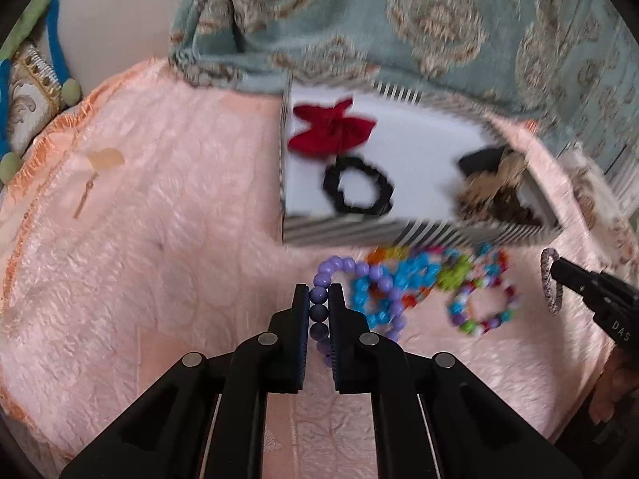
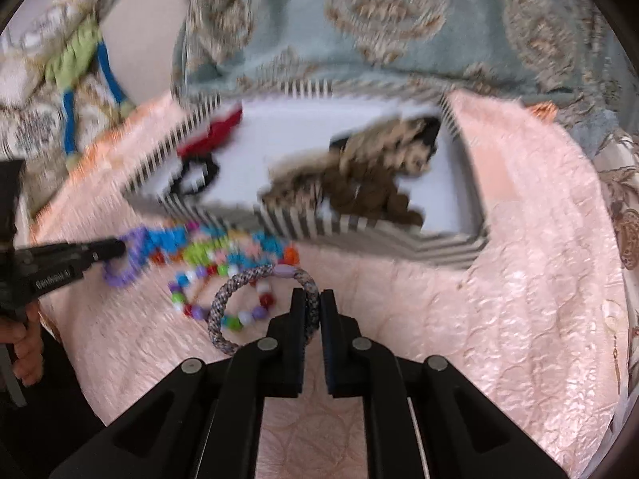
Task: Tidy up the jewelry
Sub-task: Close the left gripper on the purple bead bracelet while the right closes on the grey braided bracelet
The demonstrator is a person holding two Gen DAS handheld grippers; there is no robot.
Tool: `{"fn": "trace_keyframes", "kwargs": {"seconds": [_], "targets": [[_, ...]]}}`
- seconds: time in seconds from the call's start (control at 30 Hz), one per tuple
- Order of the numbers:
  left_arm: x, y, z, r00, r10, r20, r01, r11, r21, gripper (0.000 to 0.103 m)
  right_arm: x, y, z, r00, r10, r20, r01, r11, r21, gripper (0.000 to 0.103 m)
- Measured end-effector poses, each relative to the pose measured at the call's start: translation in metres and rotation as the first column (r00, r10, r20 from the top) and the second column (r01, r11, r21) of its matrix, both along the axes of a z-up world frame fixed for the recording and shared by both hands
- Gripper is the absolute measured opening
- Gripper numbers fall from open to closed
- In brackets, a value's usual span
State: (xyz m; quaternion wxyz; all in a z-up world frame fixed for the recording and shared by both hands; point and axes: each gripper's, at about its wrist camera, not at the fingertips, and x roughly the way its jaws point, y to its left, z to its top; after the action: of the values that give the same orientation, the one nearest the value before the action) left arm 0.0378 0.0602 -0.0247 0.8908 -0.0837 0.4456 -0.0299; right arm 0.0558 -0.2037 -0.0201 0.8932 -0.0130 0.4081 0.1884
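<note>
Before one striped box (image 1: 359, 235) — two held bracelets (image 1: 319, 311).

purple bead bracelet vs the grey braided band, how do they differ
The purple bead bracelet is a string of round beads; the grey braided band is a speckled woven cord with one lilac bead. The left gripper pinches the bracelet, the right gripper the band. Both are closed loops, clamped between shut fingers.

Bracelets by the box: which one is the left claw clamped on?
The purple bracelet, plain lilac round beads. The left claw is shut on its strand. The blue and multicolour ones lie free on the pink cover.
</note>
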Motion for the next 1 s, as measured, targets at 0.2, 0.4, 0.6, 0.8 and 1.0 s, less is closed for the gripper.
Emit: {"fn": "trace_keyframes", "kwargs": {"seconds": [0.2,0.4,0.6,0.8,1.0], "targets": [[0.0002,-0.0018,0.0036,1.000,0.008,0.011,-0.007,1.000,-0.011,0.000,0.0017,-0.0006,0.0023,1.000,-0.015,0.004,0.015,1.000,0.019,0.007],[0.0011,-0.0051,0.0043,1.000,0.006,0.017,-0.006,1.000,0.000,0.000,0.0026,0.0032,-0.0017,1.000,-0.018,-0.009,0.019,1.000,0.010,0.007],[0.0012,-0.0091,0.0028,1.000,0.002,0.018,-0.002,1.000,0.027,0.000,0.0024,0.0030,-0.0015,1.000,-0.028,-0.002,0.028,1.000,0.000,0.007],[0.0010,-0.0093,0.0026,1.000,0.005,0.018,-0.005,1.000,0.031,0.000,0.0014,0.0046,-0.0016,1.000,-0.028,0.006,0.028,1.000,-0.011,0.007],[0.0016,-0.0085,0.0015,1.000,0.009,0.016,-0.010,0.999,0.034,0.000,0.0017,0.0042,-0.0013,1.000,-0.028,0.009,0.028,1.000,-0.010,0.007]]}}
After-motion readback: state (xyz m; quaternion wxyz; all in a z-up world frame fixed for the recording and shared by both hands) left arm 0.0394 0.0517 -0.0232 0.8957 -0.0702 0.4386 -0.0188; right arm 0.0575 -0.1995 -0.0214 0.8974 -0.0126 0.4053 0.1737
